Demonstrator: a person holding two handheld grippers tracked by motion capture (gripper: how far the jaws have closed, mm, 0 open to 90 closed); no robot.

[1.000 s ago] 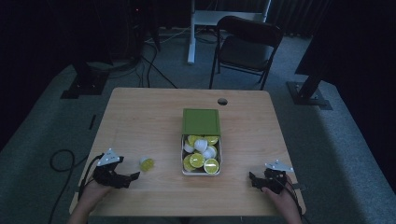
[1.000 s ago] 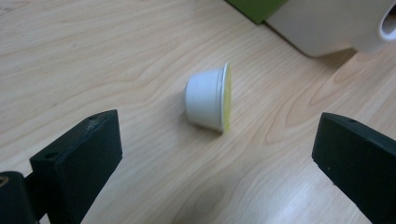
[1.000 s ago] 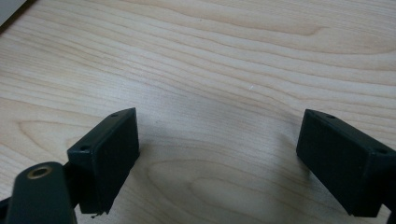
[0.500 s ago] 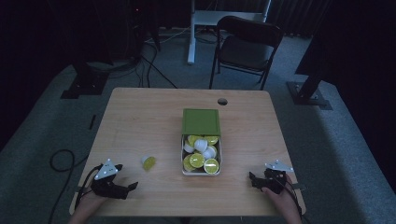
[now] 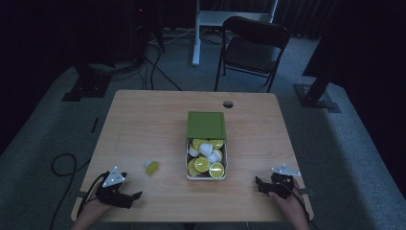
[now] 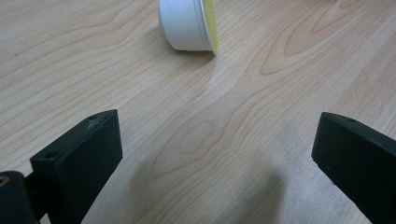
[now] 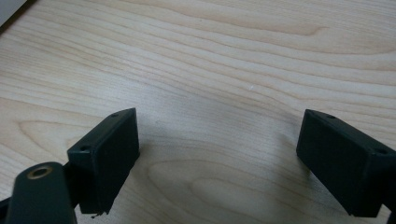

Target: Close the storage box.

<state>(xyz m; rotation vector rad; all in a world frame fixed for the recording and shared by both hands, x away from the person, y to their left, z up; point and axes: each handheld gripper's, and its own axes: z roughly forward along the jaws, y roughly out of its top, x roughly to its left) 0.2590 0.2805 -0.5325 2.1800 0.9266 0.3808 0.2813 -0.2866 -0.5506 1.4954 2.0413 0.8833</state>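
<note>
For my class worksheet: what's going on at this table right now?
A person holds a black two-jaw gripper in each hand at a light wooden table. The left gripper is open, facing a small white capsule with a yellow-green lid lying on its side. The right gripper is open over bare wood. An open white box of similar capsules sits mid-table.

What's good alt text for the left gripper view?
A small white capsule with a yellow-green lid lies on its side on the light wooden table, apart from and ahead of the left tongs. The two black jaws stand wide open at the bottom corners, with bare wood between them.
</note>
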